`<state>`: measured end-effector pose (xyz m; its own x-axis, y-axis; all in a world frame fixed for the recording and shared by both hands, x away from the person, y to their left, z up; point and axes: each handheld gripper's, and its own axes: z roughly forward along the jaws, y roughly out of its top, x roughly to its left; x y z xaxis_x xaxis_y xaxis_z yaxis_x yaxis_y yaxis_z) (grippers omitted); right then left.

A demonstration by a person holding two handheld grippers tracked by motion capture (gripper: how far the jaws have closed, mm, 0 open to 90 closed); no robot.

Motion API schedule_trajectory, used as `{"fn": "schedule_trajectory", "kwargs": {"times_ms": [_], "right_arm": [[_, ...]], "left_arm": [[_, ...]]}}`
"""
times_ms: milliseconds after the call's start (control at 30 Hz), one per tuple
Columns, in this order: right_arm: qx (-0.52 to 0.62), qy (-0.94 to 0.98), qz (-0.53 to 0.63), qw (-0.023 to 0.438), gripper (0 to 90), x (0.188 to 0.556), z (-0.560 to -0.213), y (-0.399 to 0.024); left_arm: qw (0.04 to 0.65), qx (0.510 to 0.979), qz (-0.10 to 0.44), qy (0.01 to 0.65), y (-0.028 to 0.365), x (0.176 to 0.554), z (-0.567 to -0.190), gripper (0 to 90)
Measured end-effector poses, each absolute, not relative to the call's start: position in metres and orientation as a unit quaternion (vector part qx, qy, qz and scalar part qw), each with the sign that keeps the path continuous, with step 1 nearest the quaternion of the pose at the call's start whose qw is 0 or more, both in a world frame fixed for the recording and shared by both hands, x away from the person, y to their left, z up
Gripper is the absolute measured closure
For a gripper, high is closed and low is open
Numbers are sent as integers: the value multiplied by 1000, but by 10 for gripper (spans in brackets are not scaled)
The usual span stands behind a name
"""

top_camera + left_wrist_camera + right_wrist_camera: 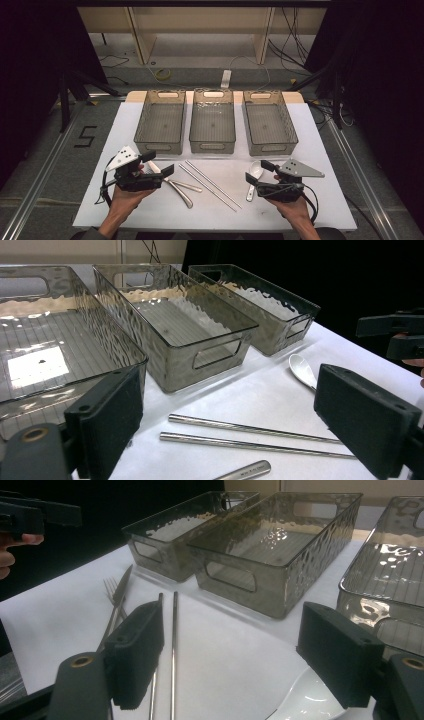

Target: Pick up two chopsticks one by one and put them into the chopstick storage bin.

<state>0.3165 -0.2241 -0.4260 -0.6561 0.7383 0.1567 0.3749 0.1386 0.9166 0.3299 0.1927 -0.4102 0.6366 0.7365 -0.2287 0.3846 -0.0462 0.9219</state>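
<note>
Nothing sorted yet: all three bins [212, 122] empty, with chopsticks [207, 182], fork [111, 597], knife [121, 587] and spoon [254, 176] lying just before the bins. Left gripper [159, 164] and right gripper [256, 172] both gaping wide, holding nothing, poised over the cutlery.

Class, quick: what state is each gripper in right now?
Left gripper: open, holding nothing, above the cutlery.
Right gripper: open, holding nothing, over the white spoon.

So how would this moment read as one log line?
left gripper: open, over knife and fork | right gripper: open, at white spoon | bins: empty
</note>
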Motion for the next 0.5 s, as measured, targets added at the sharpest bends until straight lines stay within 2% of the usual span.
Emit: {"fn": "schedule_trajectory", "kwargs": {"times_ms": [500], "right_arm": [[355, 775, 492, 176, 267, 325, -413, -217]], "left_arm": [[565, 706, 155, 398, 194, 330, -410, 117]]}}
